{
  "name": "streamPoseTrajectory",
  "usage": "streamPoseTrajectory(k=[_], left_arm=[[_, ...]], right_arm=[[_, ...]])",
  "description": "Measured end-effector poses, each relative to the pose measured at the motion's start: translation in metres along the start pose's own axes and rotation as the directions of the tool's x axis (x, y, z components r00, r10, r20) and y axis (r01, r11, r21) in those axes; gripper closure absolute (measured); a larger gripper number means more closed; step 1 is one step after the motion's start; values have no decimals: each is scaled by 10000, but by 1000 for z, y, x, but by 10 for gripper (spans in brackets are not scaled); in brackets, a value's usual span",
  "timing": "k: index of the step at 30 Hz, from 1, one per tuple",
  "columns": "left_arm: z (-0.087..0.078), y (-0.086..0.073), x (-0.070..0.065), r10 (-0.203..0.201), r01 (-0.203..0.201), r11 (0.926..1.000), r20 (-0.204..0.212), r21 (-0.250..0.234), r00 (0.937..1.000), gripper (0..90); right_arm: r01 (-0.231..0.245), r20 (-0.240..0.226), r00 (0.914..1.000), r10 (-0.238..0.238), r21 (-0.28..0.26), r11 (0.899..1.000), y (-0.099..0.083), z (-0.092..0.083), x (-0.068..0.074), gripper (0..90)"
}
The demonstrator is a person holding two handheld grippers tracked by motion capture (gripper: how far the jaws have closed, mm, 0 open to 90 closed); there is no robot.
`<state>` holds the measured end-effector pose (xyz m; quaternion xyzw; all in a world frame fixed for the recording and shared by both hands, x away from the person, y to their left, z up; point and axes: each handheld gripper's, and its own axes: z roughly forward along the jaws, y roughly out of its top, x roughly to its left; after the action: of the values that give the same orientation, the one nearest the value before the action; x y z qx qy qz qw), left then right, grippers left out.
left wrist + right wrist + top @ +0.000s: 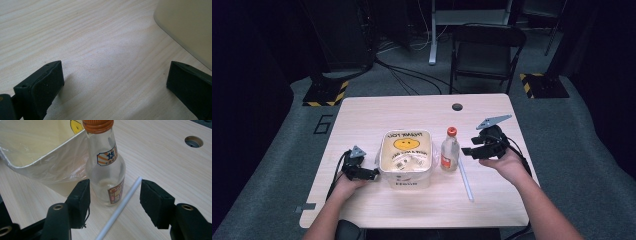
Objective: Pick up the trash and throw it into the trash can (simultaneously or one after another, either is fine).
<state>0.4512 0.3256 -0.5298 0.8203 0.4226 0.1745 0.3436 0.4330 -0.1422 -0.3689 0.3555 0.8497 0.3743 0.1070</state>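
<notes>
Now, high view: glass bottle (450,150) stands upright toward the bench's right half, just beside the lined tub (406,159) at the bench's middle; white straw (465,179) lies on the bench (362,115) from the bottle's base toward the near edge.
High view, hands: right gripper (472,149) hovers just right of the bottle, apart from it; left gripper (373,174) rests by the tub's left wall.
Left gripper view: fingers (47,85) spread wide over bare wood, nothing between them; tub corner at upper right.
Right gripper view: fingers (80,200) open, empty, bottle (107,167) and straw (122,203) beyond the gap.
Risk, bottle: tall, narrow, smooth glass; one finger landing first could tip it against the tub's plastic liner (67,170).
Risk, straw: light, round; a brush would roll it, or it gets pinched along with the bottle.
Risk, grip: a low hold on the wide body may slip.
</notes>
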Motion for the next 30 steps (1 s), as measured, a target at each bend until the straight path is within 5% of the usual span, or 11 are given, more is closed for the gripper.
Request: streamPoseTrajectory(k=[30], left_arm=[[0,0,0,13,-13,10000,8,-6,10000,9]], right_arm=[[365,-81,9993,-366,-92,9993,34,15,9,410]])
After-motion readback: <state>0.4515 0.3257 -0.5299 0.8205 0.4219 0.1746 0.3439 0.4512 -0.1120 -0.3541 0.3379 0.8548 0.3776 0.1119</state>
